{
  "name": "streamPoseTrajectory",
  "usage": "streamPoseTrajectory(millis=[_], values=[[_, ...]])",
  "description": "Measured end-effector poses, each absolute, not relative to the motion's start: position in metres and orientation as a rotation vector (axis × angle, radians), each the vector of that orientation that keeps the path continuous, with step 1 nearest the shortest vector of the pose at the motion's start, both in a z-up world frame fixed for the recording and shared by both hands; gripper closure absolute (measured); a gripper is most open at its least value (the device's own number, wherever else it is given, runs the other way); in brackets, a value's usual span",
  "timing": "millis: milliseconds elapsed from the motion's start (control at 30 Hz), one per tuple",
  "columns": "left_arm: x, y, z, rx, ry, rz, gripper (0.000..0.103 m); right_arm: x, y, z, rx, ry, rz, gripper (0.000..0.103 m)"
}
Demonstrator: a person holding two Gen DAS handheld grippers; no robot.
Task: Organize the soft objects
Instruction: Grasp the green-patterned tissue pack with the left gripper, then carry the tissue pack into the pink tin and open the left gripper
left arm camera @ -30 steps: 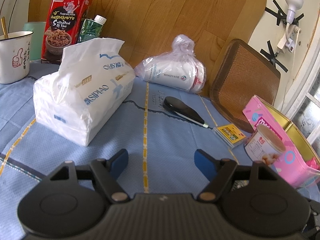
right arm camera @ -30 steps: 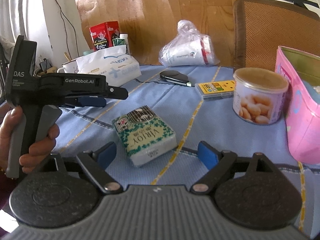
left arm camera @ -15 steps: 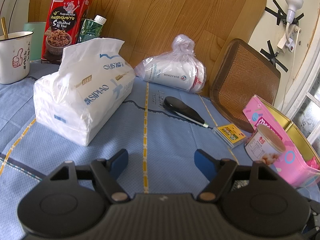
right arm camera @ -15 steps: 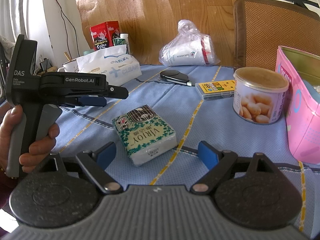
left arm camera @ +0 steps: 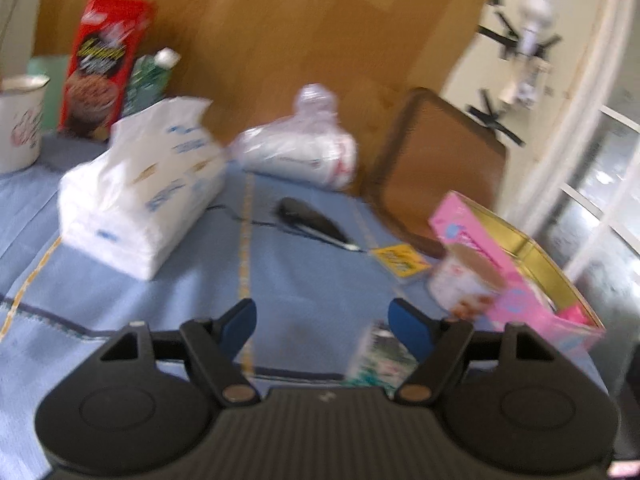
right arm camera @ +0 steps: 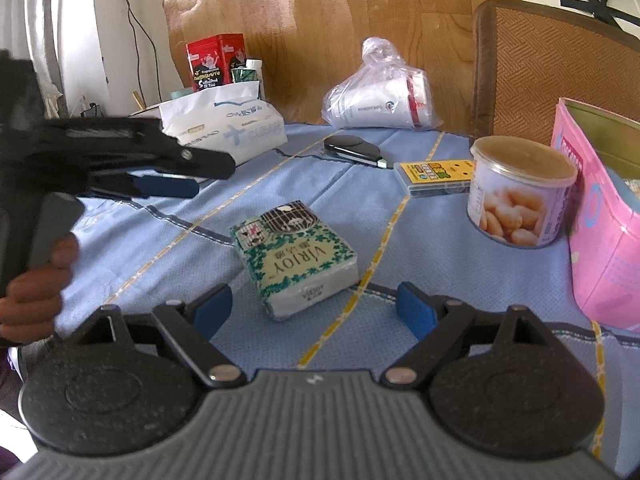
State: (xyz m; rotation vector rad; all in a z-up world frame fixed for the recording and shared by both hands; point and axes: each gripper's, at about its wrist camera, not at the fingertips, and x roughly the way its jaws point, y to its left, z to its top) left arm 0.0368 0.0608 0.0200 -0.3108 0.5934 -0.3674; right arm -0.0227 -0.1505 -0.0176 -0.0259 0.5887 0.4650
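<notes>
Claws both gape empty above the desk (right arm camera: 400,152).
Right claw (right arm camera: 314,306) frames the small green tissue pack (right arm camera: 296,254) just ahead, likely for pickup; left claw (left arm camera: 322,322) faces the large tissue pack (left arm camera: 144,188) far ahead-left.

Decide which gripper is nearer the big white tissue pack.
Left. The left gripper is open just short of the tissue pack, off its right side; the right gripper sits further back, over the small green pack.

green tissue pack (right arm camera: 294,258): "VIRJOY" | white tissue pack (right arm camera: 236,130): "CLEAN"
</notes>
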Motion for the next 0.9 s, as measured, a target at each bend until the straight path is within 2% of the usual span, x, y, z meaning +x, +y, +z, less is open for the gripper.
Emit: streamPoseTrajectory(millis=[67,100,133,167,200,333,467,700,767,833,867,900], values=[[0.037,0.047,0.021,-0.272,0.627,-0.394,0.031,-0.023,-0.149,-0.018,-0.033,0.587,0.471,0.014],[0.041,0.039,0.019,-0.252,0.662,-0.402,0.041,-0.024,-0.148,-0.018,-0.040,0.583,0.473,0.024],[0.046,0.031,0.013,-0.238,0.704,-0.421,0.061,-0.025,-0.147,-0.018,-0.049,0.578,0.474,0.034],[0.049,0.024,0.007,-0.233,0.745,-0.448,0.067,-0.027,-0.146,-0.018,-0.062,0.571,0.471,0.053],[0.050,0.019,0.004,-0.243,0.754,-0.466,0.068,-0.028,-0.146,-0.018,-0.067,0.566,0.472,0.069],[0.044,-0.007,0.022,-0.180,0.720,-0.486,0.069,-0.035,-0.157,-0.015,-0.035,0.533,0.430,0.071],[0.038,-0.041,0.063,-0.107,0.613,-0.567,0.069,-0.059,-0.179,0.005,-0.045,0.354,0.346,0.069],[0.062,-0.151,0.104,0.024,0.512,-0.761,0.068,-0.068,-0.252,0.032,-0.004,0.193,0.090,0.068],[0.074,-0.186,0.105,0.053,0.513,-0.788,0.063,-0.058,-0.276,0.034,0.015,0.201,0.019,0.068],[0.088,-0.220,0.102,0.099,0.503,-0.776,0.044,-0.041,-0.297,0.034,0.027,0.217,-0.024,0.067],[0.095,-0.231,0.098,0.117,0.507,-0.749,0.041,-0.027,-0.308,0.032,0.018,0.231,-0.054,0.067],[0.102,-0.241,0.093,0.127,0.522,-0.715,0.041,-0.014,-0.315,0.028,0.000,0.242,-0.102,0.062]])
